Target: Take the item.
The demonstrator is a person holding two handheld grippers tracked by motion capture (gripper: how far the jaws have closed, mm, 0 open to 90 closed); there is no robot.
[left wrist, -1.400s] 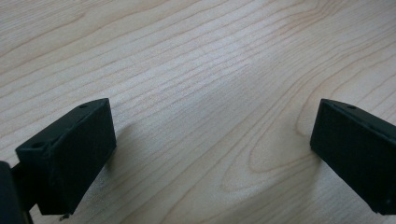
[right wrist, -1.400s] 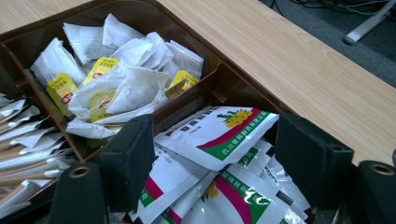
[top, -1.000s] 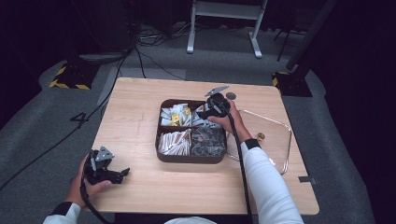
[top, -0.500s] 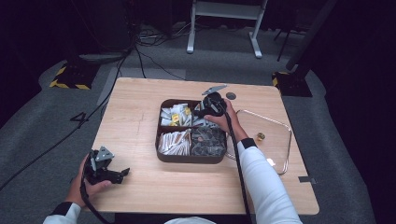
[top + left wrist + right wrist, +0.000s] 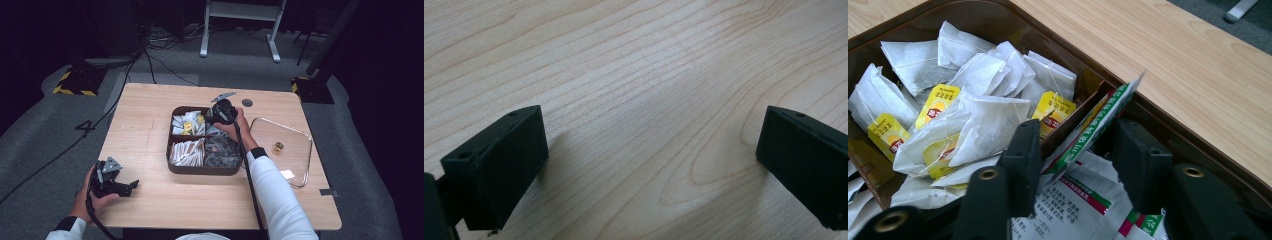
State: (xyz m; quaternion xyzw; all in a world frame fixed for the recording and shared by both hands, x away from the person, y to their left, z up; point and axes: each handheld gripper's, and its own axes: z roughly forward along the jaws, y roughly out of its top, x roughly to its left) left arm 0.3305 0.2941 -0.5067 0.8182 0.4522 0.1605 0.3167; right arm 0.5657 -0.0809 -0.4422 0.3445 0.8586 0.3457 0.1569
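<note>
Two black jaws of my right gripper (image 5: 1075, 165) reach down into the dark brown four-compartment plastic tray (image 5: 172, 150), in its far right compartment. They have just been closing, and between them stands a white sachet with green and red print (image 5: 1093, 127), tilted on its edge. One jaw touches its lower side; the other jaw stays a little apart from it, so I cannot say it is pinched. This sachet leans over the tray's inner wall, just beside the white paper tea bags with yellow tags (image 5: 973, 115) in the far left compartment. My left gripper (image 5: 651, 165) rests on the light wooden table (image 5: 150, 110) well apart from the tray, near the table's front left corner, with jaws spread wide and nothing between them
</note>
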